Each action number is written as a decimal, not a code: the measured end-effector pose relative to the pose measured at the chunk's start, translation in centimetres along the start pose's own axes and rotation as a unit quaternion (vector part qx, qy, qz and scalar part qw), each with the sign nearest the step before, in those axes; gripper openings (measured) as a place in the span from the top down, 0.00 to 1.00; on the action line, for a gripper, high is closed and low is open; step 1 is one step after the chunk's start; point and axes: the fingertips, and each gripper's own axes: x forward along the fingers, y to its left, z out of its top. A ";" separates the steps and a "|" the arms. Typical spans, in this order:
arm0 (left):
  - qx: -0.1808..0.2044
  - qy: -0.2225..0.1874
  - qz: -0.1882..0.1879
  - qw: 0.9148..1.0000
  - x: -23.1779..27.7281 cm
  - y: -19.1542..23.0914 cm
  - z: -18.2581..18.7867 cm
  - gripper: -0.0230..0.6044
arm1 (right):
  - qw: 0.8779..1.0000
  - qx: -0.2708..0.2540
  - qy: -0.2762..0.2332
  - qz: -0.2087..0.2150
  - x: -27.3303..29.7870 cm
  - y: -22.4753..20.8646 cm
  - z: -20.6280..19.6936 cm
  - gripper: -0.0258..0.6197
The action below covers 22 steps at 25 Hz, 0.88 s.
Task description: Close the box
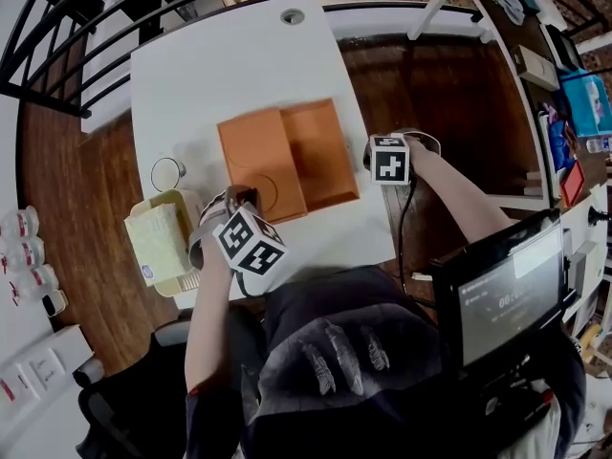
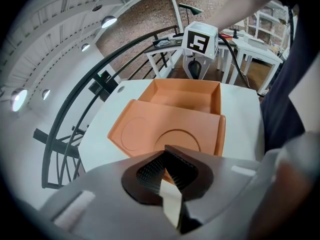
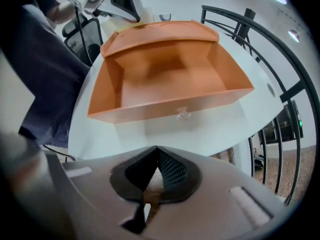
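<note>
An orange box (image 1: 320, 151) lies open on the white table (image 1: 229, 65), its hinged lid (image 1: 260, 165) flipped out flat to the left. My left gripper (image 1: 236, 202) is shut and empty, its tips at the lid's near edge. From the left gripper view, the lid (image 2: 165, 126) lies just beyond the tips (image 2: 165, 156), with the empty tray (image 2: 182, 96) behind. My right gripper (image 1: 371, 153) sits off the box's right wall, shut on nothing. In the right gripper view the tray (image 3: 165, 79) faces the tips (image 3: 157, 156), with a small clear knob (image 3: 182, 115) on its near wall.
A pale yellow open container (image 1: 164, 237) and a glass ring (image 1: 168, 173) sit at the table's left edge. A dark monitor (image 1: 507, 290) stands to the right. Black railing (image 1: 57, 27) curves behind the table. Small bottles (image 1: 24, 251) line the far left floor.
</note>
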 end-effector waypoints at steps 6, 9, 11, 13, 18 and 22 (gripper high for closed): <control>0.001 0.008 -0.003 1.000 0.2 0.4 -0.3 0.94 | 1.000 -0.013 0.019 0.007 0.1 0.0 0.0 0.95; -0.033 0.022 0.003 0.999 -0.3 1.2 -1.5 0.94 | 1.000 -0.006 0.018 0.015 0.2 -0.1 0.1 0.95; -0.073 0.032 0.013 0.997 -0.5 2.4 -2.5 0.94 | 1.000 -0.003 0.016 0.019 0.2 -0.1 0.1 0.95; -0.093 0.044 0.025 0.994 -0.7 3.5 -3.3 0.94 | 1.000 -0.003 0.020 0.021 0.2 0.0 -0.1 0.95; -0.076 0.067 0.019 0.995 0.1 3.8 -4.3 0.94 | 0.999 -0.012 0.026 0.025 0.2 -0.1 0.0 0.95; -0.068 0.074 -0.001 0.995 1.3 3.0 -4.5 0.94 | 0.999 -0.017 0.029 0.023 0.3 0.0 0.1 0.95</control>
